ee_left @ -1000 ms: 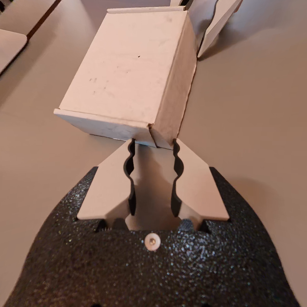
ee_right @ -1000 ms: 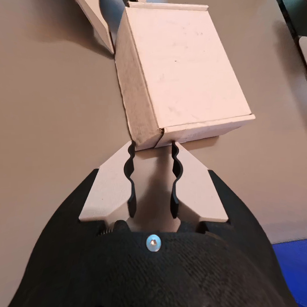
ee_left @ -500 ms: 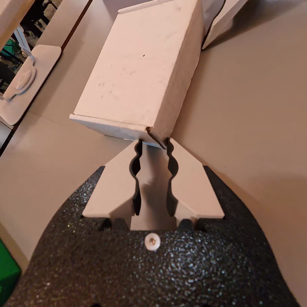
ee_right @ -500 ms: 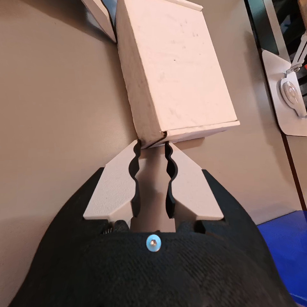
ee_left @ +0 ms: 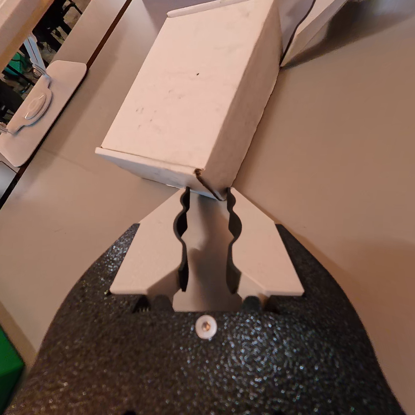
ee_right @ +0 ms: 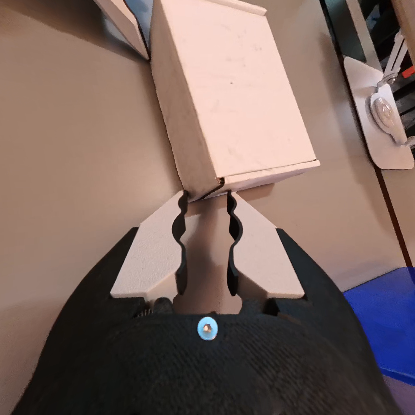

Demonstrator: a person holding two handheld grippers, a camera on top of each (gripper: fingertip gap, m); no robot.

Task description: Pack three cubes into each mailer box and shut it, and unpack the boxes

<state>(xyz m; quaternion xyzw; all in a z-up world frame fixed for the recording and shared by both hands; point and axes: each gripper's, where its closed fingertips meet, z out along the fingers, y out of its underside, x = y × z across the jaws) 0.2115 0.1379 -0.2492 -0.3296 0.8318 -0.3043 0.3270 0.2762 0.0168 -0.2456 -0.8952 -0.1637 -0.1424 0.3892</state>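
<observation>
In the left wrist view a closed white mailer box (ee_left: 190, 89) lies on the tan table. My left gripper (ee_left: 206, 190) is shut on its near right corner, one fingertip on the front flap and one on the side wall. In the right wrist view another closed white mailer box (ee_right: 235, 89) lies the mirrored way. My right gripper (ee_right: 206, 194) is shut on its near left corner. No cubes show inside either box. A green block (ee_left: 9, 370) sits at the left view's lower left, and a blue object (ee_right: 381, 336) at the right view's lower right.
A further white box shows behind each one, in the left view (ee_left: 314, 33) and in the right view (ee_right: 121, 29). A white lamp base lies near the table's edge in the left view (ee_left: 45, 101) and in the right view (ee_right: 381, 112). Bare table (ee_left: 336, 202) surrounds both boxes.
Both grippers have narrowed from wide open onto the box corners. Both views have swung, so the table edges, the lamp bases, the green block and more of the blue object have come into sight.
</observation>
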